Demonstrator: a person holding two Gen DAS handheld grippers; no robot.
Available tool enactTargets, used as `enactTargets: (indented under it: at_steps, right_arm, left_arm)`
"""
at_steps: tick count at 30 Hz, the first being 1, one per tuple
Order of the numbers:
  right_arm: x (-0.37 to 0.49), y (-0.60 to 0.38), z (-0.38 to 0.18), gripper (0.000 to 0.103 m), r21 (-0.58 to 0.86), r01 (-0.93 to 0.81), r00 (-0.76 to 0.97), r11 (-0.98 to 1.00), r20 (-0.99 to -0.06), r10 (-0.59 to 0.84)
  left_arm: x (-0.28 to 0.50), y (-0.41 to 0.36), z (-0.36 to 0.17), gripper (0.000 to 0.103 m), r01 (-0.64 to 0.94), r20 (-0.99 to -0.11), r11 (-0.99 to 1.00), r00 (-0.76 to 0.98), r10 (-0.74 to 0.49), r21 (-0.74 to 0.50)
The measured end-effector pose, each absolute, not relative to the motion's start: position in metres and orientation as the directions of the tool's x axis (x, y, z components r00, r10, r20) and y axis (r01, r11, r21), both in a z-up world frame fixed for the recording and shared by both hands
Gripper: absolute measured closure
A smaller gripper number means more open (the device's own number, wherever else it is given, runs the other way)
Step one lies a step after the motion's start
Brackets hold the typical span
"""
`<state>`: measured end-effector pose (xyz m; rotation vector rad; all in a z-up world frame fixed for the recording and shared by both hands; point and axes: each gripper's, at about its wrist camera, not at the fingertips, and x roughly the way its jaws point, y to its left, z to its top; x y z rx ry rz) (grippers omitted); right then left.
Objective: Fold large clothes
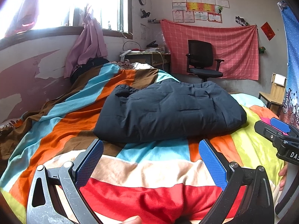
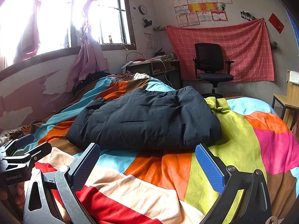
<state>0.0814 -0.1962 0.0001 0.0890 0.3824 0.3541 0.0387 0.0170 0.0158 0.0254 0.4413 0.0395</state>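
A dark navy padded jacket (image 1: 168, 112) lies folded into a thick bundle on the striped bedspread (image 1: 145, 169); the right wrist view shows the jacket (image 2: 145, 121) too. My left gripper (image 1: 151, 149) is open, hovering just in front of the jacket's near edge, nothing between its blue pads. My right gripper (image 2: 147, 153) is also open, a little short of the near edge, empty. The right gripper (image 1: 276, 130) shows at the right edge of the left wrist view. The left gripper (image 2: 24, 149) shows at the left of the right wrist view.
The colourful bedspread (image 2: 168, 168) covers the whole bed. A black office chair (image 1: 203, 61) stands beyond the bed before a hanging red checked cloth (image 1: 233, 44). A desk (image 1: 147, 56) sits by the window, a wooden chair (image 2: 287, 100) at the right, pink curtains (image 1: 87, 43) at the left wall.
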Motion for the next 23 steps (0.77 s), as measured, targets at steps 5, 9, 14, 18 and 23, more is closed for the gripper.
enactTargets:
  at_steps: [5,9,14,18,23]
  right_arm:
    - [0.0814,-0.1963,0.0,0.0,0.151,-0.322,0.867,0.935,-0.349,0.355]
    - [0.0814,-0.1959,0.0002,0.0,0.151,-0.321,0.868,0.935,-0.349,0.355]
    - [0.0813,-0.1959,0.0002,0.0,0.151,-0.321,0.868,0.935,-0.349,0.355]
    - [0.0815,-0.1956,0.0001,0.0,0.152,-0.32,0.868,0.935,-0.349,0.354]
    - [0.0816,-0.1958,0.0001,0.0,0.152,-0.321,0.867,0.935,-0.349,0.354]
  left_arm:
    - [0.039,0.0182,0.0128,0.003,-0.034,-0.429,0.999,0.902,0.045,0.033]
    - [0.0387,0.0181,0.0123,0.003,-0.035,-0.429,0.999,0.902,0.046,0.034]
    - [0.0386,0.0178,0.0123,0.003,-0.034,-0.424,0.999,0.905,0.045,0.034]
    - [0.0384,0.0175,0.012,0.003,-0.034,-0.427,0.999,0.903,0.045,0.033]
    - [0.0383,0.0177,0.0122,0.003,-0.036,-0.43,0.999,0.902,0.047,0.035]
